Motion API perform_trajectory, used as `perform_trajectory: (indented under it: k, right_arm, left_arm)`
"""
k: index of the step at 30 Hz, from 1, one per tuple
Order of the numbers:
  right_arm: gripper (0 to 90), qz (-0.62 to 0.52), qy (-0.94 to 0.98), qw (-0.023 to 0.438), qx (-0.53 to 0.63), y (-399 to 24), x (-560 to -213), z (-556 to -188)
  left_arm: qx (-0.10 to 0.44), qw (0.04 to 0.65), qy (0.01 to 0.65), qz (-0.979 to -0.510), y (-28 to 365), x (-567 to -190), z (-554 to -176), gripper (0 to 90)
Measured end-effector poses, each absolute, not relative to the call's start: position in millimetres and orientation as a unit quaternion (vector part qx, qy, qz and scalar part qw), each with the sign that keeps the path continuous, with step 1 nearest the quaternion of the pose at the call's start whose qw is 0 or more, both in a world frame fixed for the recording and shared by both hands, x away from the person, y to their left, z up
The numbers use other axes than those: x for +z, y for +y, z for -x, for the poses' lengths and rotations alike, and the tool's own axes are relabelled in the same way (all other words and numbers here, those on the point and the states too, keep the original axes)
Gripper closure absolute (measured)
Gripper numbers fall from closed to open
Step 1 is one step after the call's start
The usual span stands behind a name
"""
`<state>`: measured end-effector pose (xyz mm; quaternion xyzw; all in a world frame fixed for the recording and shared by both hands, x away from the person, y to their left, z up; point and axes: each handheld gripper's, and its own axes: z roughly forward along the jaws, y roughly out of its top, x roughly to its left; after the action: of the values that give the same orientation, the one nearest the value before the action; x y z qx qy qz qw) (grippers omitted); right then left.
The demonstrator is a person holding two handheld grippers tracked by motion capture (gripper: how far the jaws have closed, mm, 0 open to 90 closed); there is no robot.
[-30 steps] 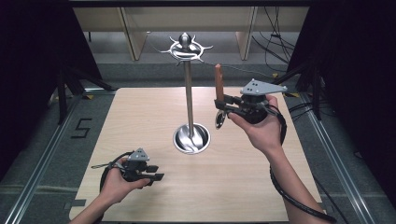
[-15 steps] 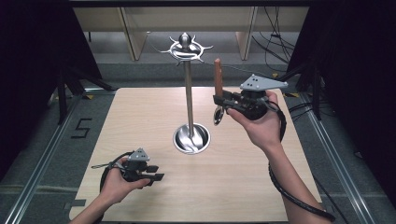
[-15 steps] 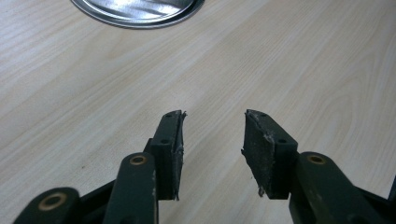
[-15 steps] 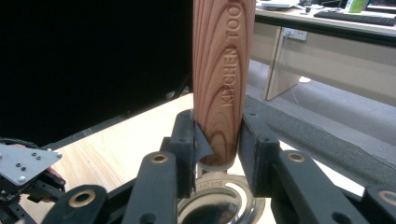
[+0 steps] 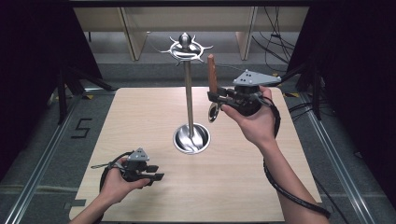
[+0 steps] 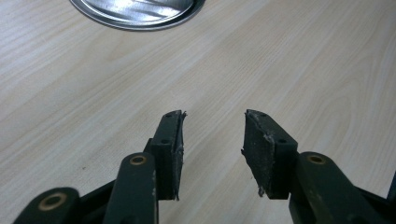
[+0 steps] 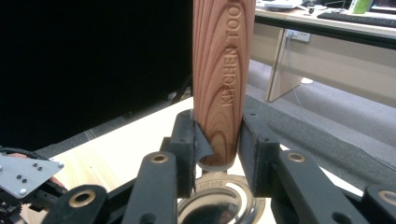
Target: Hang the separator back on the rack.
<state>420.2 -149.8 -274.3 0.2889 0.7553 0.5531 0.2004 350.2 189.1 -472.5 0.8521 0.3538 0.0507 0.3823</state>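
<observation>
A kitchen tool with a wooden handle (image 5: 212,72) and a metal head (image 5: 213,113) stands upright in the air, right of the stand's pole (image 5: 188,98). My right gripper (image 5: 215,99) is shut on the handle's lower end (image 7: 224,79), with the metal head (image 7: 219,205) just below the jaws. The handle's top is near the height of the hooked crown (image 5: 186,46) of the metal stand. My left gripper (image 5: 156,172) rests low over the table near the front left. Its jaws are open, with nothing between the pads (image 6: 261,149).
The stand's round metal base (image 5: 191,138) sits mid-table, and its rim (image 6: 135,9) lies ahead of the left gripper. The wooden table (image 5: 261,186) has bare room at the front right. Dark curtains and metal rails flank the table.
The right gripper has carried the kitchen tool slightly up and left, closer to the stand's crown. The left gripper has stayed where it was.
</observation>
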Motion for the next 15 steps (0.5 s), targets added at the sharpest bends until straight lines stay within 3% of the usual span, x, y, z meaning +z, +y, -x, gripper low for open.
perform_trajectory:
  k: [15]
  right_arm:
    - [69.9,-0.288,0.758,0.197,0.551,-143.8,-277.9,-423.6]
  left_arm:
    - [0.051,0.382,0.353,-0.852,189.2,-472.7,-350.4,57.2]
